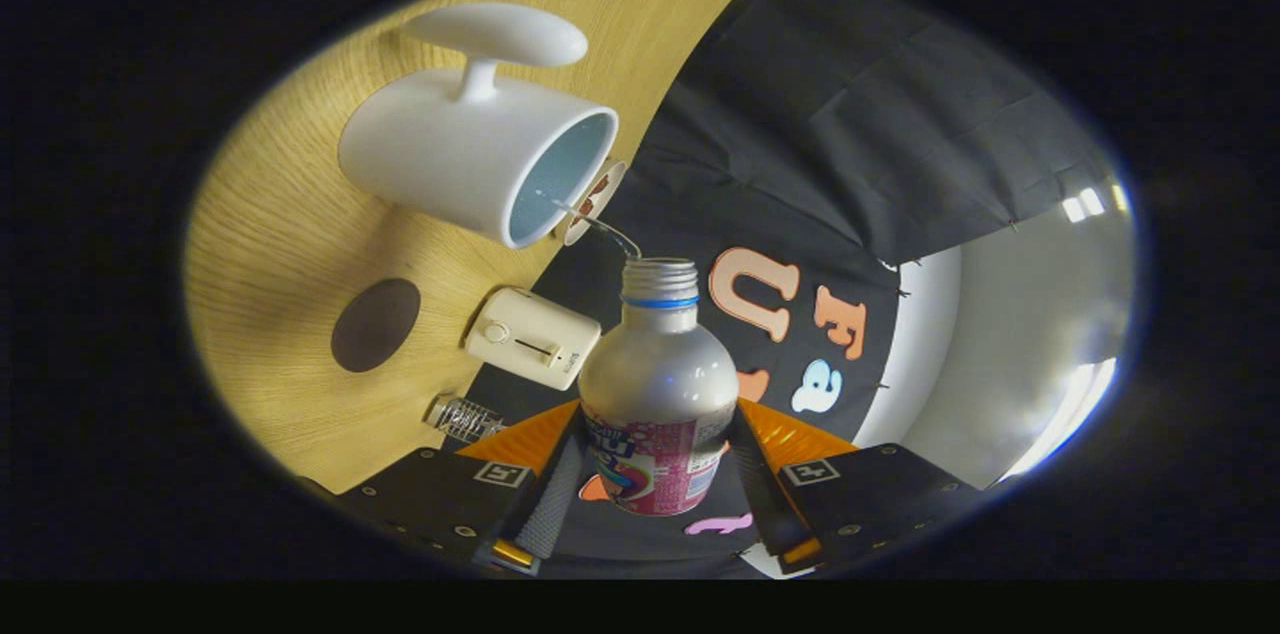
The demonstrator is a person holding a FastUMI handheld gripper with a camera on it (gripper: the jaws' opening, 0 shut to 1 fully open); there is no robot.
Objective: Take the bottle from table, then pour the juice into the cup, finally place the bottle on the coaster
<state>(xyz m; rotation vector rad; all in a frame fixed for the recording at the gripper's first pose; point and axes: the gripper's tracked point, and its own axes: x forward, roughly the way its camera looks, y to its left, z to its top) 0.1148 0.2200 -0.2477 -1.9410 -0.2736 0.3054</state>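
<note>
My gripper [655, 459] is shut on the bottle [657, 394], a silvery bottle with a pink label and an uncapped mouth. Both fingers press on its sides. The view is rolled over, so the bottle is tipped toward the white cup [470, 154]. A thin stream of liquid [600, 224] runs from the bottle's mouth into the cup's bluish inside. The cup stands on the wooden table [280, 244] and has a broad white handle. A dark round coaster [375, 324] lies on the table beside the cup, off to one side of the fingers.
A small white toaster-like box [533, 338] stands on the table between the coaster and the bottle. A small clear ribbed object [462, 418] lies near it. A little round item [592, 202] sits just behind the cup. The black cloth wall rises beyond the table's edge.
</note>
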